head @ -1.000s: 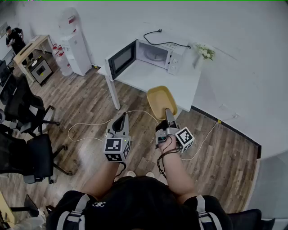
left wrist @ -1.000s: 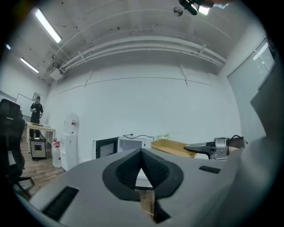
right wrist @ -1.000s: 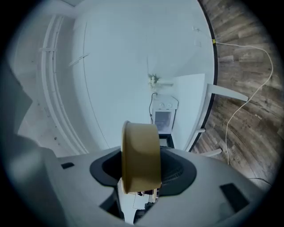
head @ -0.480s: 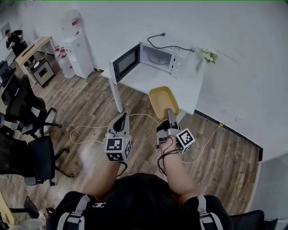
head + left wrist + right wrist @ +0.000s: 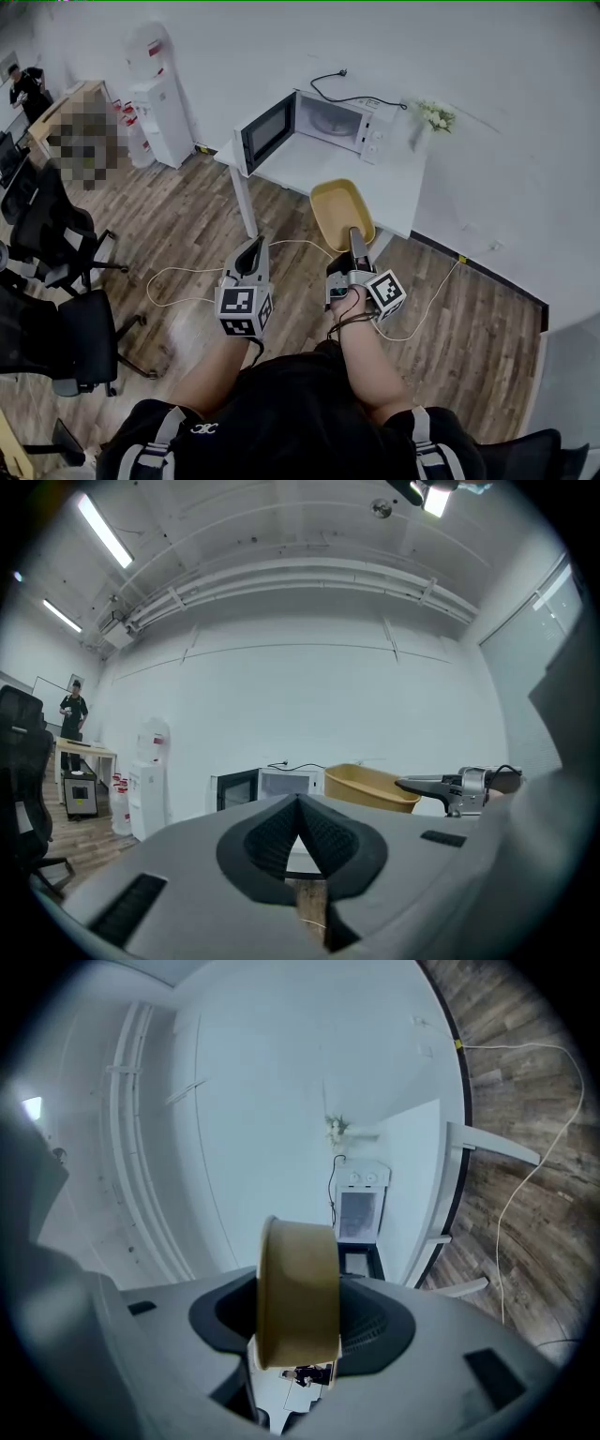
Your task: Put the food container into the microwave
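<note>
My right gripper (image 5: 356,236) is shut on the near rim of a yellow food container (image 5: 341,212), held out above the floor just before the white table (image 5: 394,184). From the right gripper view the container (image 5: 298,1290) stands edge-on between the jaws. The white microwave (image 5: 333,120) sits on the table with its door (image 5: 267,129) swung open to the left; it also shows as the microwave (image 5: 360,1213) ahead in the right gripper view. My left gripper (image 5: 249,255) is shut and empty, left of the container. In the left gripper view the container (image 5: 370,787) and microwave (image 5: 272,785) lie ahead.
A small vase of flowers (image 5: 433,116) stands right of the microwave. A white cable (image 5: 187,272) trails over the wooden floor. A water dispenser (image 5: 161,103) stands by the wall at left, with black office chairs (image 5: 56,234) further left.
The view has drawn slightly closer to the table and microwave. Both grippers keep their pose, the right one still holding the container.
</note>
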### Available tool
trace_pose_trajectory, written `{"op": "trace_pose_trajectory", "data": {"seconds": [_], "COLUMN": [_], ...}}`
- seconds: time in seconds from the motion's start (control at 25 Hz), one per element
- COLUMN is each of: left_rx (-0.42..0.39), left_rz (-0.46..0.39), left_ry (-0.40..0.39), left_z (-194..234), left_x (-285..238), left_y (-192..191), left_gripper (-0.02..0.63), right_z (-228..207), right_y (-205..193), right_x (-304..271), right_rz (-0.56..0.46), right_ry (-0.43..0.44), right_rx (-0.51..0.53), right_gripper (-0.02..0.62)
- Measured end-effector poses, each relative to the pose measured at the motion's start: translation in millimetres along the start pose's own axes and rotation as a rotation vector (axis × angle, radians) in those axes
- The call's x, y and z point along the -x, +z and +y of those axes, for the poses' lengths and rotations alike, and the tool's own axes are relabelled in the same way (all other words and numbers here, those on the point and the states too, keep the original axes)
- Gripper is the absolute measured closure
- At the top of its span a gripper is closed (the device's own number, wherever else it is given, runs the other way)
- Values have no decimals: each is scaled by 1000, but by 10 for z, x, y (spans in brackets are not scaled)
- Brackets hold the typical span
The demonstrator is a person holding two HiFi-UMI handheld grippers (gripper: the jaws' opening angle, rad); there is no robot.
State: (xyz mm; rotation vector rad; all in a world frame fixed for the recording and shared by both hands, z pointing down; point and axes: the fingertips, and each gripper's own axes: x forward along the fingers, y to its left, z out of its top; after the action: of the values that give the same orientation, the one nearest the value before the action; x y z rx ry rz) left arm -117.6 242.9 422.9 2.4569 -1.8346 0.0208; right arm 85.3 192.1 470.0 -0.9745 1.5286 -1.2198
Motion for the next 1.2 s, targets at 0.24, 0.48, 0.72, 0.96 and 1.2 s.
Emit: {"op": "trace_pose_trajectory", "data": {"seconds": [0.24, 0.48, 0.72, 0.96, 1.2], "left_rx": [0, -4, -6, 3, 26], "left_rz": [-1, 0, -2, 11, 36], "left_ry": [-10, -21, -33, -17, 0], "left_z": [107, 137, 206, 343, 401], "left_x": [-92, -407, -980, -1791, -2756], "left_y": [-43, -91, -135, -177, -176], "left_gripper": [603, 603, 603, 603, 603], "right_z": [-100, -203, -450, -710, -958], "right_y": [-1, 179, 406, 714, 1088], "right_x": [-106, -413, -947, -1693, -2592], "right_rz": [-14, -16, -27, -35, -9], "right_ry": [-12, -10, -18, -18, -31], "right_rx": [-11, -1, -21, -46, -67], "right_gripper": [383, 383, 383, 383, 383]}}
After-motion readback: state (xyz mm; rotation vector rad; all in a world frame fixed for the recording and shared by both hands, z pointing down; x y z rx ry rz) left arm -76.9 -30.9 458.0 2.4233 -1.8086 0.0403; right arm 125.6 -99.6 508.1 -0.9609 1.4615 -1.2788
